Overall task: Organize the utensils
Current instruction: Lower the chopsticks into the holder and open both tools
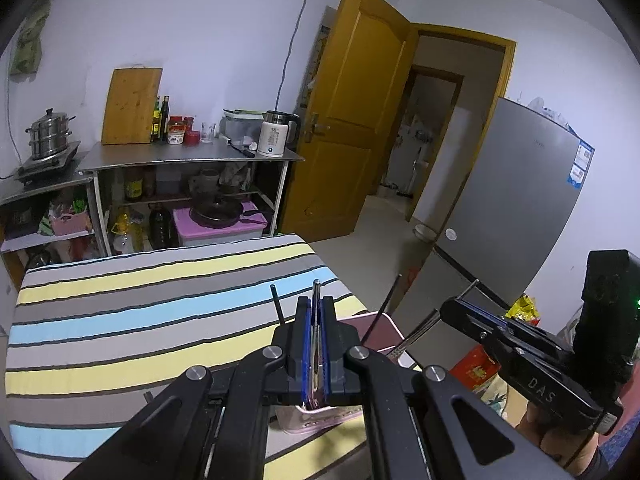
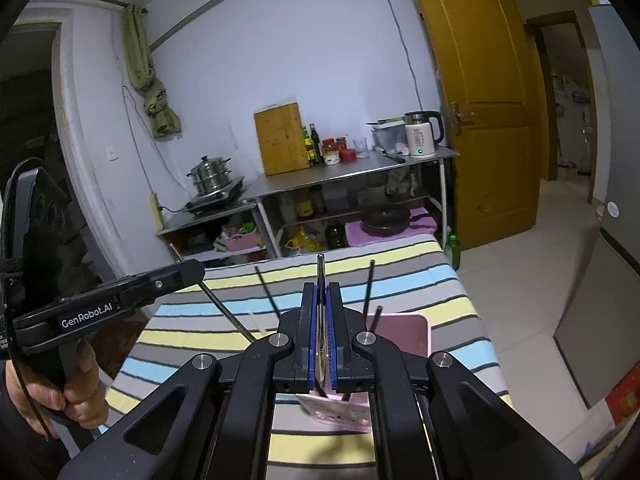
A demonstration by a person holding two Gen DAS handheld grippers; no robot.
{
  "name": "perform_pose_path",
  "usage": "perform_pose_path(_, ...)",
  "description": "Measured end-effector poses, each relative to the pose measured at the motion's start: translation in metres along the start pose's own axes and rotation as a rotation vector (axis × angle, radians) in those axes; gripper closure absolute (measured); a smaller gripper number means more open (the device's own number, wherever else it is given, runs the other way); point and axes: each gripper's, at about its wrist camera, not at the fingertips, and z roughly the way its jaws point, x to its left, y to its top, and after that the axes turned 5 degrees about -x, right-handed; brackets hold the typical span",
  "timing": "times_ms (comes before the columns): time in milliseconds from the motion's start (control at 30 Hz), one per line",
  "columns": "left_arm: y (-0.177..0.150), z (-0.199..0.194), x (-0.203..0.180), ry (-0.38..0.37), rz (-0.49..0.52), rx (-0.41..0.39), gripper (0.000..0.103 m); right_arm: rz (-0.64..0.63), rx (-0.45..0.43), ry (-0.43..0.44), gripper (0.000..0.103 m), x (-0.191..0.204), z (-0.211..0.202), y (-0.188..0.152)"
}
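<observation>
My left gripper [image 1: 316, 312] is shut on a slim metal utensil [image 1: 316, 300] that sticks up between its blue pads, above a pink utensil basket [image 1: 316, 420] on the striped table. My right gripper [image 2: 321, 300] is shut on another metal utensil [image 2: 320, 280], held upright over the same pink basket [image 2: 340, 410]. Dark chopsticks [image 2: 370, 284] lean out of the basket. In the left wrist view the right gripper [image 1: 456, 306] shows at the right, with its utensil [image 1: 466, 290]. In the right wrist view the left gripper [image 2: 192, 270] shows at the left, with its utensil [image 2: 175, 251].
The striped tablecloth [image 1: 140, 320] covers the table. A maroon lid or board [image 2: 400, 330] lies by the basket. Behind stand steel shelves [image 1: 188, 156] with a kettle, jars and a cutting board, a steamer pot [image 1: 50, 136], a yellow door [image 1: 360, 112] and a grey fridge [image 1: 516, 200].
</observation>
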Motion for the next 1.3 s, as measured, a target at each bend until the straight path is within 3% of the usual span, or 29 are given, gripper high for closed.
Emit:
perform_pose_path(267,-0.018,0.036,0.008,0.010,-0.004,0.058,0.099,0.021,0.048,-0.016,0.099,-0.012,0.021,-0.021)
perform_pose_path(767,-0.050,0.069,0.013,0.032,0.009,0.154,0.099,0.040,0.158,-0.019,0.099,-0.021,0.049,-0.053)
perform_pose_path(867,-0.049,0.063,0.011,0.034,0.015,0.144,0.099,0.047,0.165,-0.023,0.098,-0.023,0.048,-0.052)
perform_pose_path(1000,-0.045,0.045,0.008,0.031,0.025,0.100,0.098,0.038,0.141,-0.030,0.090,-0.020,0.039,-0.048)
perform_pose_path(1300,-0.041,-0.005,0.013,0.034,0.010,0.018,0.097,0.023,0.104,-0.037,0.089,-0.009,0.016,-0.043)
